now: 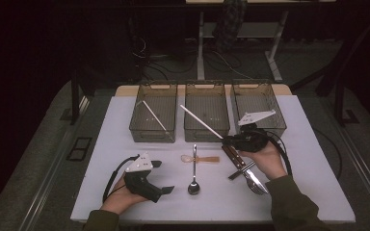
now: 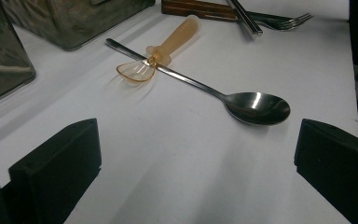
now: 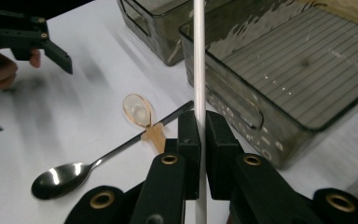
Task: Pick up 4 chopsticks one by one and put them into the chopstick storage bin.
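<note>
Right gripper (image 3: 199, 154) has the white chopstick (image 3: 199, 70) pinched tight between its jaws, the stick standing up past the pads and pointing toward the middle bin (image 1: 206, 111). In the high view that chopstick (image 1: 201, 121) slants from the right gripper (image 1: 232, 140) out over the middle bin's front wall, off the surface, so the carry looks under way and the drop not yet made.

Sorting so far, as I read it: one white stick (image 1: 153, 116) already lies in the left bin (image 1: 153, 112), and the right bin (image 1: 258, 107) looks bare, though the gripper's grey plate hides part of it. Plenty is left on the surface: a steel spoon (image 1: 193, 182), an amber plastic spoon (image 1: 200, 158) crossing its handle, and a wood-handled knife (image 1: 233, 157) with a fork (image 1: 255, 183) beside the right hand.

Left gripper (image 1: 161, 177) sits low near the front edge, jaws spread wide and holding nothing; the steel spoon (image 2: 256, 107) lies just ahead of them.
</note>
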The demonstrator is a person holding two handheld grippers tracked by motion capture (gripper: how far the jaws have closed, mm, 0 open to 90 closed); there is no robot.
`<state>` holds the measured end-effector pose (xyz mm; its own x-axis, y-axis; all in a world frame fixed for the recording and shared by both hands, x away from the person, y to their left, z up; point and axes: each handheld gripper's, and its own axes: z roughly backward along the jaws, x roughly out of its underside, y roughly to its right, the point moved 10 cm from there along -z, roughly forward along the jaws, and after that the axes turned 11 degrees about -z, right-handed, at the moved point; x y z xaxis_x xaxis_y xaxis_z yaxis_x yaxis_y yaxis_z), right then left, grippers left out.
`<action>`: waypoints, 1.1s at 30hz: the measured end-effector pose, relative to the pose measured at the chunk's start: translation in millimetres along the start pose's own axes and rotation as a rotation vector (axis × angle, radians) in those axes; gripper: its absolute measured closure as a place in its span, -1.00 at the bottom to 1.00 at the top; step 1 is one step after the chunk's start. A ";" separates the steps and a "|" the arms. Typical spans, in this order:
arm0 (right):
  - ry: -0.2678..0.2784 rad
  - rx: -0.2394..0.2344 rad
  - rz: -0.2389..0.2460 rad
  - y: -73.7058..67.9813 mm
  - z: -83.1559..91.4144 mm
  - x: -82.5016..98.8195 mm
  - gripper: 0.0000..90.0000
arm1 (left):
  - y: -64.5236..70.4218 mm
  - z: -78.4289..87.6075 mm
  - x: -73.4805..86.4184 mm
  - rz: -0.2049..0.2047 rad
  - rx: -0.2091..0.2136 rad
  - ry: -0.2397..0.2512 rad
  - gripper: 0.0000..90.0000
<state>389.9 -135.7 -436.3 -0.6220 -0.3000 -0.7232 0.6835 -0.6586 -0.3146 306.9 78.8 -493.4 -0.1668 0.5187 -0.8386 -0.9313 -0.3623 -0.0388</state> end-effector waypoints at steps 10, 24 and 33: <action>-0.016 0.027 -0.002 -4.3 -18.9 -26.8 0.90 | 1.2 0.1 -0.6 -0.001 0.005 0.002 -1.00; -0.048 0.064 -0.004 -10.2 -48.5 -62.7 0.90 | 1.0 -0.4 -1.0 -0.001 0.011 0.008 -1.00; -0.075 0.092 -0.012 -17.0 -74.2 -83.5 0.90 | 0.4 1.8 -2.5 0.002 0.010 0.021 -1.00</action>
<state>458.6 -48.2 -416.1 -0.6592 -0.3400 -0.6708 0.6399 -0.7220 -0.2629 306.4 78.7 -490.3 -0.1618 0.5020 -0.8496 -0.9342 -0.3553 -0.0320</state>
